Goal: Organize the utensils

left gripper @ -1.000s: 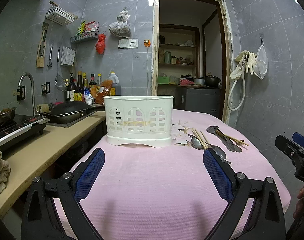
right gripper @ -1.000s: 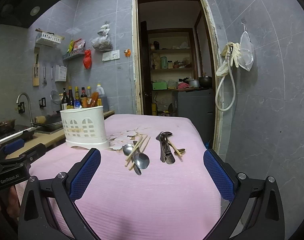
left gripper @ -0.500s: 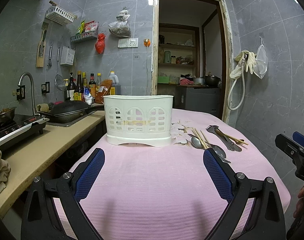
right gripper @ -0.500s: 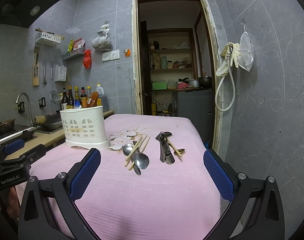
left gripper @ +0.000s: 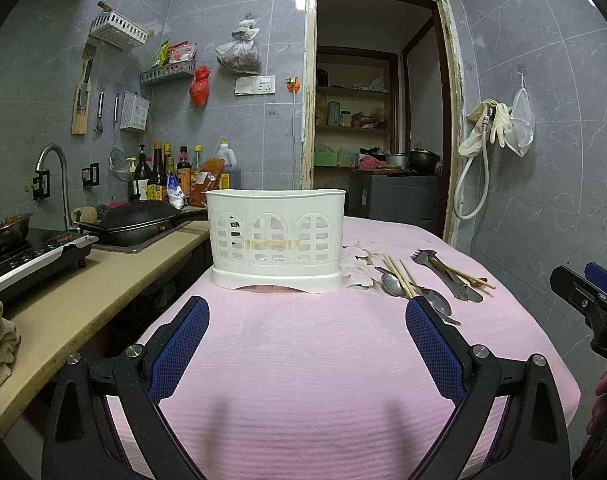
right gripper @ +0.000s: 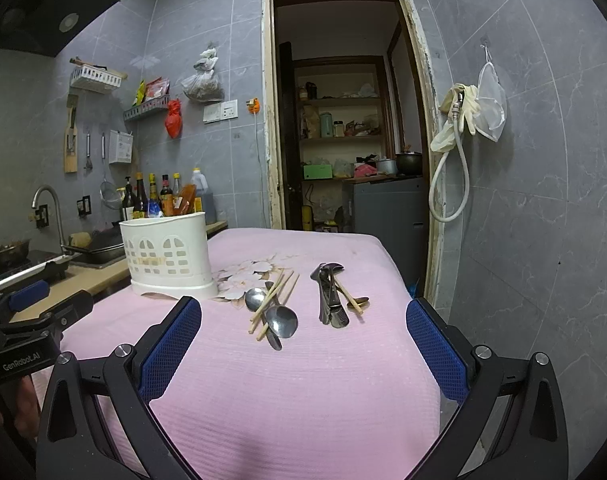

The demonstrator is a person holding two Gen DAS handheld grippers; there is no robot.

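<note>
A white plastic utensil basket (left gripper: pixel 277 238) stands upright on the pink-covered table (left gripper: pixel 303 360); it also shows in the right wrist view (right gripper: pixel 168 258). Right of it lie two spoons (right gripper: pixel 281 320) with wooden chopsticks (right gripper: pixel 273 300) across them, and a pile of forks (right gripper: pixel 329 294) with more chopsticks. The same utensils show in the left wrist view (left gripper: pixel 417 282). My left gripper (left gripper: pixel 306 312) is open and empty, in front of the basket. My right gripper (right gripper: pixel 303 314) is open and empty, short of the utensils.
A beige counter (left gripper: pixel 83 296) runs along the left with an induction cooker (left gripper: pixel 31 260), a black wok (left gripper: pixel 137 222), a sink tap and sauce bottles (left gripper: pixel 163 172). An open doorway (left gripper: pixel 377 120) lies behind the table. A hose and gloves (left gripper: pixel 487 128) hang on the right wall.
</note>
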